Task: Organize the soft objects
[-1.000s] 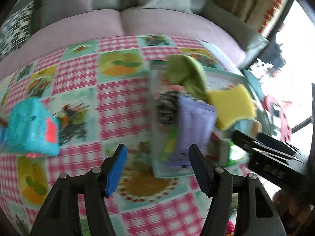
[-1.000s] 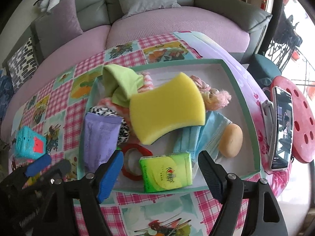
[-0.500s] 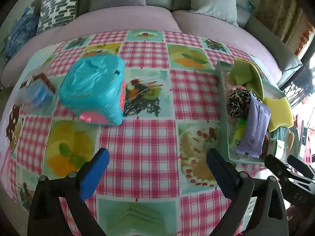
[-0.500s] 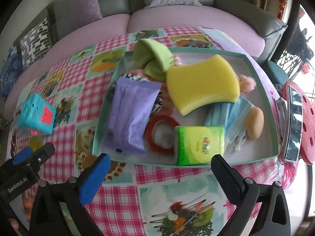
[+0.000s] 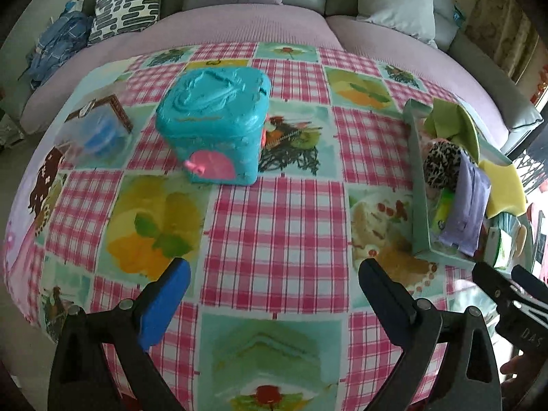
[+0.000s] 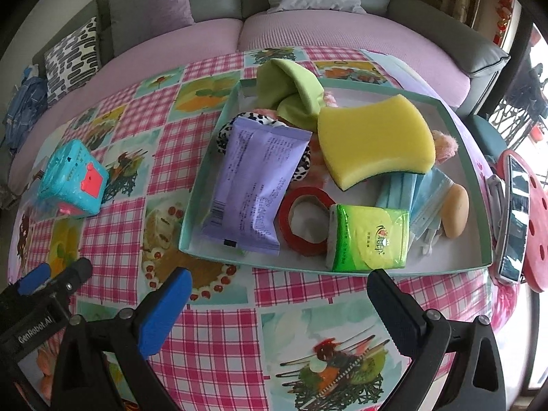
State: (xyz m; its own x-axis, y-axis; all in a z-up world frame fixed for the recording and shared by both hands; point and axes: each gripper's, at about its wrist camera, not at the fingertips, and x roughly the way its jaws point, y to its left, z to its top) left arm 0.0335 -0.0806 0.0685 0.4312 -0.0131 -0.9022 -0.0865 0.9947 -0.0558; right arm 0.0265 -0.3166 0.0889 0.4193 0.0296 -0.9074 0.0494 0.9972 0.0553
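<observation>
Hovering near the tray (image 6: 477, 171), both left gripper (image 5: 272, 293) and right gripper (image 6: 279, 296) gape empty (nothing clamped); piled yellow sponge (image 6: 375, 142) may slide off if nudged.

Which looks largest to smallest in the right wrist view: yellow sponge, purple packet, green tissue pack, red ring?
1. Yellow sponge and purple packet: too alike to rank.
2. Green tissue pack.
3. Red ring, partly covered.
</observation>
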